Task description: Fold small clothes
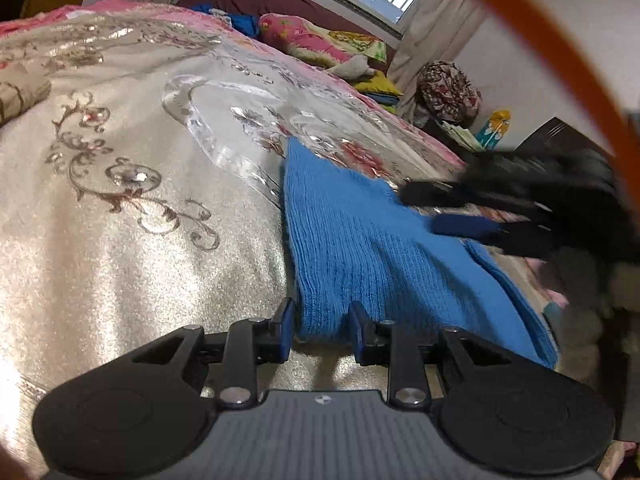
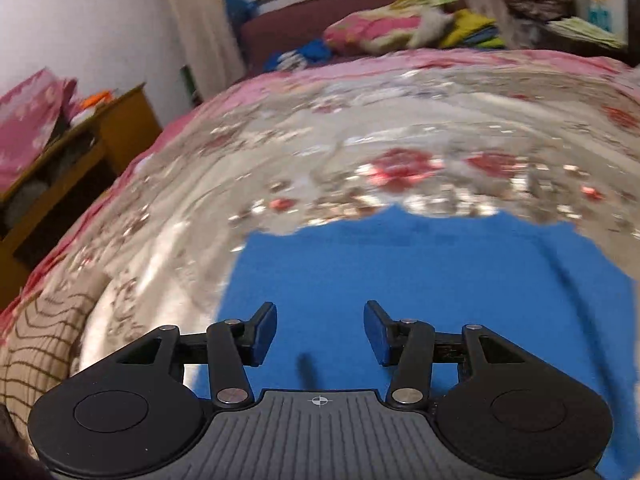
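A blue knitted garment (image 1: 340, 248) lies flat on a shiny silver floral bedspread (image 1: 120, 200). My left gripper (image 1: 322, 330) stands at its near edge, jaws partly open with the bunched hem between the fingers, not clamped. My right gripper (image 1: 424, 210) shows blurred at the right of the left wrist view, open, over the garment's far side. In the right wrist view the right gripper (image 2: 320, 330) is open and empty just above the blue garment (image 2: 420, 280).
A beige checked cloth (image 2: 36, 344) lies at the left on the bed. Pink pillows and folded clothes (image 1: 320, 40) are piled near the headboard. A wooden cabinet (image 2: 80, 152) stands left of the bed. An orange cable (image 1: 560, 60) crosses the left view.
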`<state>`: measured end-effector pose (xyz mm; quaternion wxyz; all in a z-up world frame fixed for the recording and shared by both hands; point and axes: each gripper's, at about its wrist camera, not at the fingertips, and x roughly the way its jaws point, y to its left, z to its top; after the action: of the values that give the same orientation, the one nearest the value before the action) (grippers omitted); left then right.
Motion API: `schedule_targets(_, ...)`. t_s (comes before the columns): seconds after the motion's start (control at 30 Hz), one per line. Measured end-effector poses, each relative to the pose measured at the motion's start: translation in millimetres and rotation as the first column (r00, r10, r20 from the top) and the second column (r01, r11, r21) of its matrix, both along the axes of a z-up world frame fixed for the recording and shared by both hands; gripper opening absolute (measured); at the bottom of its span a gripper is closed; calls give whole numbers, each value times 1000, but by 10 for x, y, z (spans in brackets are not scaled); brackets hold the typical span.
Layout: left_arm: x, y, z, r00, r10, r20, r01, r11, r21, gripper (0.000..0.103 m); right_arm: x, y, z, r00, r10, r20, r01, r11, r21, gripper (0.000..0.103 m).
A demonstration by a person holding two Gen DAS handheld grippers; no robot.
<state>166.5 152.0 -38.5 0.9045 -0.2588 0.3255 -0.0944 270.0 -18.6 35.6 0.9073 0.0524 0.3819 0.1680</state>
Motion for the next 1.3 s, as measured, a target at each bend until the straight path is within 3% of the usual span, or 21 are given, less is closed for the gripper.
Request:
schedule_targets(0.13,-10,66,-30,1000,-3,-2,3,999,-43,33,163,451,-98,997,52,-63,-54,998,-19,51)
schedule_targets(0.27,-28,63,-27,1000,-12,5,12,999,-37,33,299,785,-183,995,59,-79,-66,994,-92,54)
schedule_targets(0.47,-24,108,-39,1000,-17,-1,17,998,-68,33,460,1082,-311,994,55,-96,-73,978,-194,56)
schedule_targets(0.63,-19,109,-41,1000,-21,2,21,998,-62,33,527,1296,-473,994,61,-90,-88,941,-327,62)
schedule_targets(0.77,-23,99,-41,1000,-24,3,24,998,-63,34,578,1320,-500,994,63,-91,-91,931,-353,62)
schedule_targets(0.87,-33,89,-38,1000,-25,5,25,997,-68,37,588,1272,-498,993,70,-94,-98,931,-352,51)
schedule_targets(0.93,-45,70,-32,1000,-29,12,29,997,-68,43,588,1224,-473,994,59,-89,-88,927,-365,31)
schedule_targets(1.03,-64,10,-21,999,-33,30,34,998,-48,50,598,1142,-451,994,55,-91,-83,933,-350,22)
schedule_targets(1.3,-111,-163,-13,996,-41,77,39,999,25,67,537,893,-325,994,53,-97,-72,976,-204,15)
